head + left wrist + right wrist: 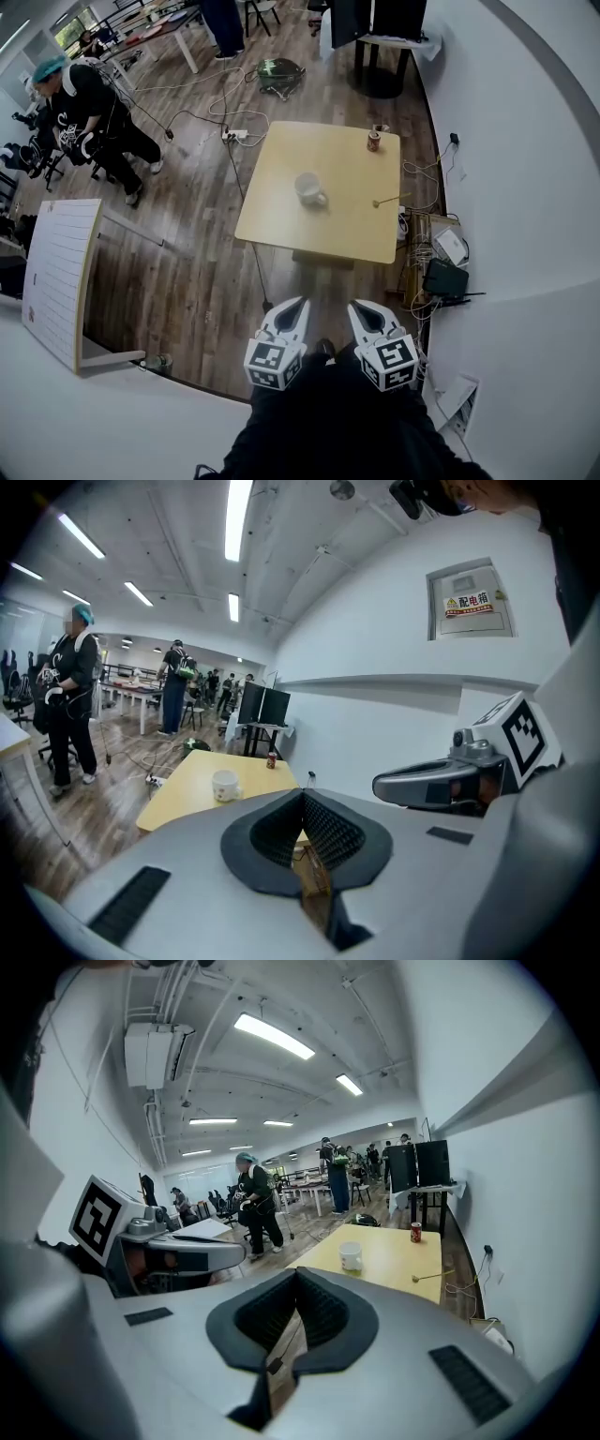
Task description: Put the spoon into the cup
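Note:
A white cup (309, 188) stands near the middle of the yellow table (281, 220), and a thin spoon (389, 200) lies by the table's right edge. Both grippers hang well short of the table, side by side over the floor: the left gripper (298, 304) and the right gripper (357, 306), each with jaws together and nothing in them. In the left gripper view the shut left gripper (302, 795) points toward the cup (224, 785). The right gripper view has the shut right gripper (296, 1271) aimed at the table, with the cup (352, 1258) and spoon (429, 1276) far ahead.
A red can (373, 141) stands at the table's far right corner. Cables, a power strip (234, 135) and black boxes (442, 278) lie on the floor around the table. A white board (61, 272) leans at the left. A person (89, 117) stands far left. A white wall runs along the right.

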### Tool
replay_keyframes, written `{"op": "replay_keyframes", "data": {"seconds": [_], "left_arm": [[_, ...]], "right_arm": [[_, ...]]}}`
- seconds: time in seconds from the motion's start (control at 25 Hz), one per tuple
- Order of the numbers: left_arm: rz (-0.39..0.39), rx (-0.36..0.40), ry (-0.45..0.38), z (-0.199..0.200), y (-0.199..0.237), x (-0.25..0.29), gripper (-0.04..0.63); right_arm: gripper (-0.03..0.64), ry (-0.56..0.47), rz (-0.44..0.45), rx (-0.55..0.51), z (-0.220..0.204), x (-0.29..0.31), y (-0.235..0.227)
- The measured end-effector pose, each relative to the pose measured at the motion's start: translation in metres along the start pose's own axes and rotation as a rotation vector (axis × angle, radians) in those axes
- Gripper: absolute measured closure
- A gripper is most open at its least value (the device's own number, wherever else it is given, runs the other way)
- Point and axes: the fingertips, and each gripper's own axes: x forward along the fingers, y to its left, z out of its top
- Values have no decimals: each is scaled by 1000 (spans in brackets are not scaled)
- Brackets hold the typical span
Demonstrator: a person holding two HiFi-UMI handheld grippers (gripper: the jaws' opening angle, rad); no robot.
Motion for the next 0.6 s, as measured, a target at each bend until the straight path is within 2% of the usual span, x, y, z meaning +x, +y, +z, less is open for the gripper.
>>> {"op": "replay_keyframes", "data": {"seconds": [0.24, 0.6], "left_arm": [[17, -20, 5, -9, 14, -7, 561], [27, -55, 27, -12, 29, 19, 561]], "right_arm": [[595, 4, 21, -5, -2, 7, 13], [595, 29, 36, 15, -2, 29, -3]]}}
